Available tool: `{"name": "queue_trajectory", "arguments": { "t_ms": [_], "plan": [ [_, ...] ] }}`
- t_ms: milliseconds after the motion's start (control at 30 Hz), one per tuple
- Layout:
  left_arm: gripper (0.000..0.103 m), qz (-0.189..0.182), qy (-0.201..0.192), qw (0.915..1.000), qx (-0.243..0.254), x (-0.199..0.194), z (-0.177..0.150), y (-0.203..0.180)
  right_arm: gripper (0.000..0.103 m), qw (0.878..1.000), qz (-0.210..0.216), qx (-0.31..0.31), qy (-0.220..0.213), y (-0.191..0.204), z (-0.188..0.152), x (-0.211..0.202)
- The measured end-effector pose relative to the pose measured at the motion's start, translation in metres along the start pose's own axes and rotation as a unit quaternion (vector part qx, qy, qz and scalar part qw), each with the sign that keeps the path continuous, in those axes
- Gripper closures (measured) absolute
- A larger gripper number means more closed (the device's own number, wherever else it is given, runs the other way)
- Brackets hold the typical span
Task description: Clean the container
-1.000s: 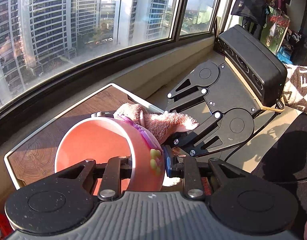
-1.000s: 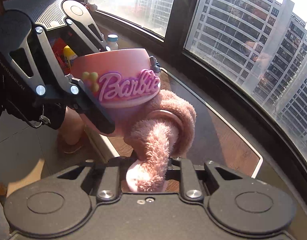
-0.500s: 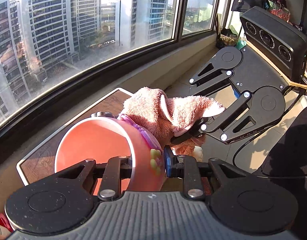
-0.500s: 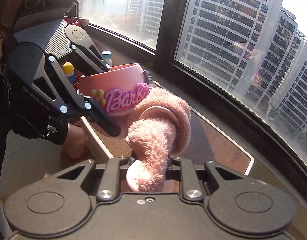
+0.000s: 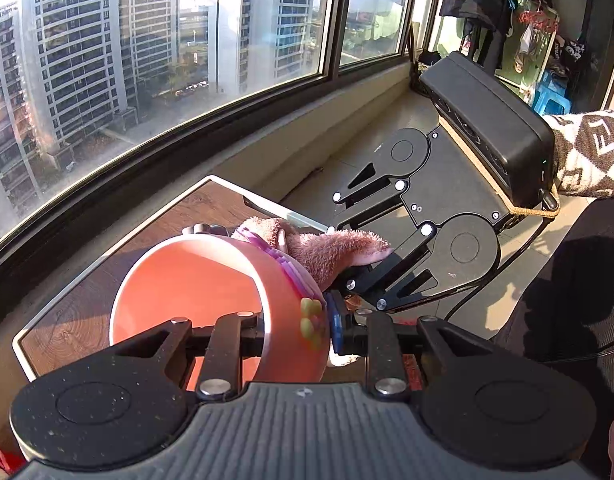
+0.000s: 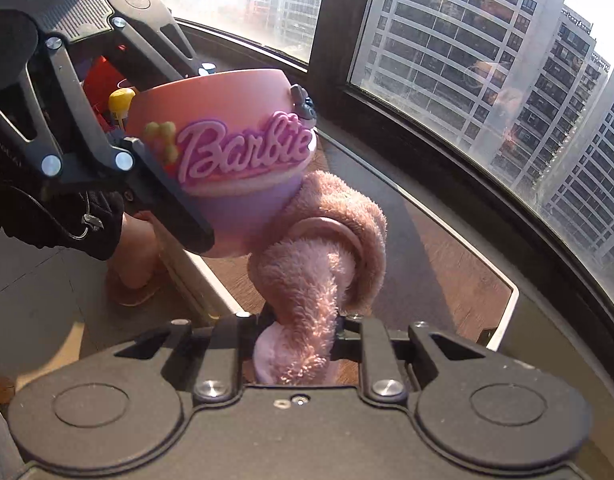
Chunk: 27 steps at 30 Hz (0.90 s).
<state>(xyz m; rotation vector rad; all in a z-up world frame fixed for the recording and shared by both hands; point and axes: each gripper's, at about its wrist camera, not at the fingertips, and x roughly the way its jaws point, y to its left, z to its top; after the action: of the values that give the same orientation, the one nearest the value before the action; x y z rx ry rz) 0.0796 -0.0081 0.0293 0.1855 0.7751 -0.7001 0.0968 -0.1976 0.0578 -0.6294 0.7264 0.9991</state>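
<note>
Container: I hold the pink bowl (image 5: 195,280) off the wooden table (image 5: 83,320), tipped so its open mouth faces my left wrist camera; the raised lettering on its outer wall turns toward the right wrist view, which leaves that wall free for wiping.

Left gripper (image 5: 295,332): closed across the bowl's rim, one finger inside the cavity and one outside by the yellow-green charm (image 5: 311,322). I take this rim pinch as chosen to leave the rest of the wall bare.

Right gripper (image 6: 297,322): jaws drawn in tight on a bunched pink fleece cloth (image 6: 319,256), whose loose end sticks out behind the fingers.

Cloth position: pressed against the bowl's lower outer wall, below the lettering, so I read the step as wiping the outside. Whether it reaches under the base I cannot tell; the bowl hides that part.

Interior: looks plain and dry in the left view, no residue I can make out.

Support: the table lies below both tools, near the window (image 6: 507,60); neither bowl nor cloth rests on it.

Background: a yellow-capped bottle (image 6: 121,100) stands behind the bowl, apart from the work.
</note>
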Motion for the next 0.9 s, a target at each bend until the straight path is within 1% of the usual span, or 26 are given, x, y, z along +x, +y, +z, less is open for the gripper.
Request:
{"name": "queue_trajectory", "arguments": {
  "t_ms": [100, 267, 400, 467, 700, 900],
  "plan": [
    [0.080, 0.016, 0.006, 0.9998, -0.002, 0.004, -0.002, 0.006, 0.083, 1.000, 0.004, 0.020, -0.008, -0.008, 0.000, -0.004],
    [0.080, 0.035, 0.014, 0.9993, 0.000, 0.004, -0.006, 0.012, 0.083, 0.998, 0.020, 0.045, -0.045, -0.017, 0.000, -0.024],
    [0.080, 0.028, 0.009, 0.9995, 0.005, 0.002, -0.004, 0.006, 0.083, 0.994, 0.048, 0.073, -0.067, -0.024, 0.003, -0.030],
    [0.080, 0.024, 0.006, 0.9996, 0.009, 0.001, -0.001, 0.001, 0.083, 0.994, 0.055, 0.073, -0.066, -0.020, 0.004, -0.027],
    [0.080, 0.027, 0.013, 0.9995, 0.011, 0.006, 0.004, -0.005, 0.083, 0.995, 0.052, 0.069, -0.058, -0.015, 0.002, -0.022],
    [0.080, 0.034, 0.012, 0.9993, 0.013, 0.010, 0.012, -0.009, 0.083, 0.998, 0.038, 0.036, -0.032, -0.003, -0.002, -0.019]
  ]
}}
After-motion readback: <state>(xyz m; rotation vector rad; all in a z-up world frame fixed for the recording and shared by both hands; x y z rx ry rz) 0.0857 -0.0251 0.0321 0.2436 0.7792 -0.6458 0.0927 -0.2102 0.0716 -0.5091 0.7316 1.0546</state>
